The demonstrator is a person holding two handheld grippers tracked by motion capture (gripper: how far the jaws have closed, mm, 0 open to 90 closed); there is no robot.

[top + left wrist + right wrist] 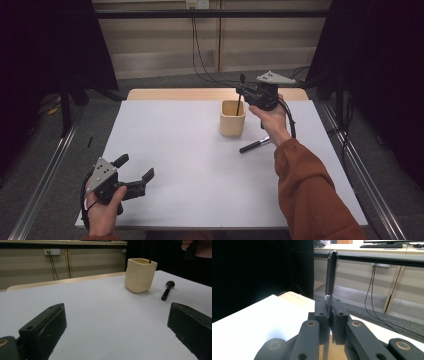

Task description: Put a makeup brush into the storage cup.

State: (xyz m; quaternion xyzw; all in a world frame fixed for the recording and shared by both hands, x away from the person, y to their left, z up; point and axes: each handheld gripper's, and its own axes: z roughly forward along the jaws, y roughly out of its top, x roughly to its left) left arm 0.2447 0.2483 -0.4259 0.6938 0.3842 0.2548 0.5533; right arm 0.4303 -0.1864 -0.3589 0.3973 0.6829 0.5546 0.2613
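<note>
Jaws of the right gripper [243, 91] clamp an upright black brush [331, 275] above the cream cup [232, 118]; the left gripper [135, 172] hovers wide open, empty, well apart.

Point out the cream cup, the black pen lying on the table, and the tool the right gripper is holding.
cream cup [232, 122]: high view, on its front wall.
black pen [255, 145]: high view, middle of its barrel.
held tool [331, 272]: right gripper view, on the dark textured handle above the jaws.

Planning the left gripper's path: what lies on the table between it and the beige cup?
Nothing: in the high view, bare white table runs from the open left gripper to the beige cup. The black pen lies right of it.
</note>
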